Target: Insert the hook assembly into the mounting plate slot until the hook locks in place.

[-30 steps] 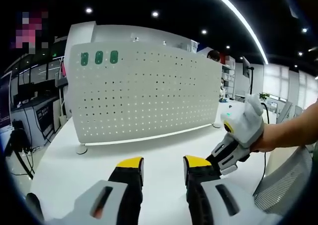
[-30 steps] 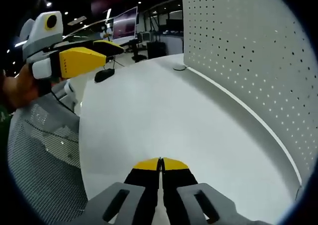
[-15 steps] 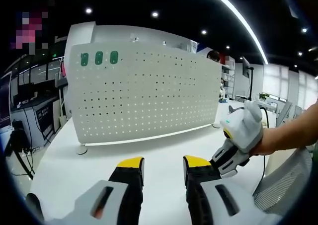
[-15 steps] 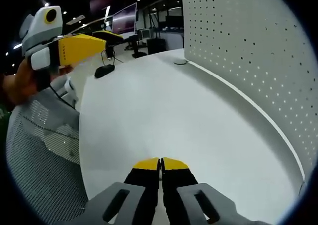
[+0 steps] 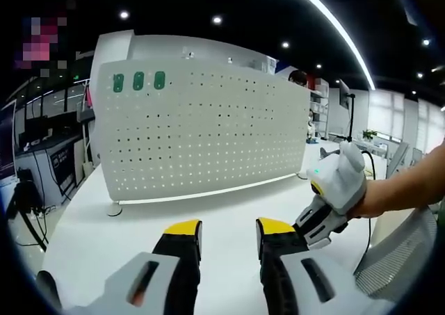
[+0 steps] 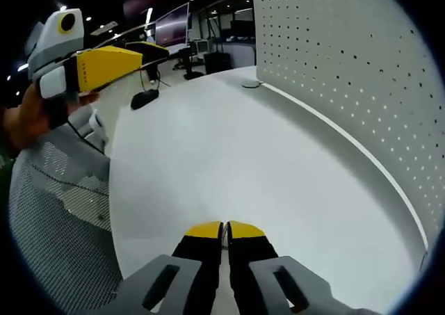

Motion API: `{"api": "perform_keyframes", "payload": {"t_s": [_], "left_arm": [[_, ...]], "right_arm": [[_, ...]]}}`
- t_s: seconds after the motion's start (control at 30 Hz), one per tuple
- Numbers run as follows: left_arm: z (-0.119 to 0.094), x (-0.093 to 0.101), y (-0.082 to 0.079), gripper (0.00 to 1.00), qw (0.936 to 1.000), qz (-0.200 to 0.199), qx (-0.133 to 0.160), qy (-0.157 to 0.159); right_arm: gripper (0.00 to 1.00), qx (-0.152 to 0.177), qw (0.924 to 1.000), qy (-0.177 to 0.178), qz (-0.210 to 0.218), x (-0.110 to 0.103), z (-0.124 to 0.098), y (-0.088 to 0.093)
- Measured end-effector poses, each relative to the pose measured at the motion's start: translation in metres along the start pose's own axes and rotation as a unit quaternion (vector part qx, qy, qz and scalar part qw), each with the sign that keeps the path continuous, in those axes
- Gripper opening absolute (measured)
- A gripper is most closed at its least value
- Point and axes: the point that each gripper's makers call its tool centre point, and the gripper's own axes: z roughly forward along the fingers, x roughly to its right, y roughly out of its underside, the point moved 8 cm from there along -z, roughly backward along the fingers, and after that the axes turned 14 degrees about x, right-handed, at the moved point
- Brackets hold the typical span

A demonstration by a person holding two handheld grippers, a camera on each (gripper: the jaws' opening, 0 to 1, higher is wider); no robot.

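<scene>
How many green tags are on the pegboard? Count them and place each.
3. All sit in a row at the upper left corner of the pegboard: left tag, middle tag, right tag. None looks hidden.

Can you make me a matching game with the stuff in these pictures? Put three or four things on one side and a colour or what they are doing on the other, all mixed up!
Things:
1. left tongs
2. right tongs
3. pegboard
4. three tags at the pegboard's top corner

Matches:
A. green
B. shut, holding nothing
C. white with rows of holes
D. open, holding nothing

Pairs: 1-D, 2-B, 3-C, 4-A
</scene>
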Motion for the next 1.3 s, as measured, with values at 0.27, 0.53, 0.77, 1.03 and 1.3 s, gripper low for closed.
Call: {"api": "perform_keyframes", "payload": {"t_s": [0.27,0.53,0.77,1.03,1.3], "left_arm": [[0.001,0.001,0.0,0.32,1.0,-0.001,0.001,0.001],[0.001,0.001,0.001,0.32,1.0,-0.001,-0.001,0.003],[0.001,0.002,0.001,0.32,1.0,0.0,-0.002,0.005],[0.001,0.001,0.001,0.32,1.0,-0.001,-0.001,0.006],[0.002,0.001,0.001,0.32,1.0,-0.001,-0.003,0.006]], "right_arm": [[0.07,-0.024,0.9996,0.002,0.016,-0.004,-0.013,0.01],[0.07,-0.043,0.9985,0.01,0.032,-0.004,-0.018,0.021],[0.05,-0.052,0.9981,0.005,0.032,-0.006,-0.014,0.028],[0.03,-0.048,0.9984,0.007,0.029,-0.002,-0.011,0.027],[0.03,-0.044,0.9986,0.009,0.029,0.001,-0.009,0.025]]}}
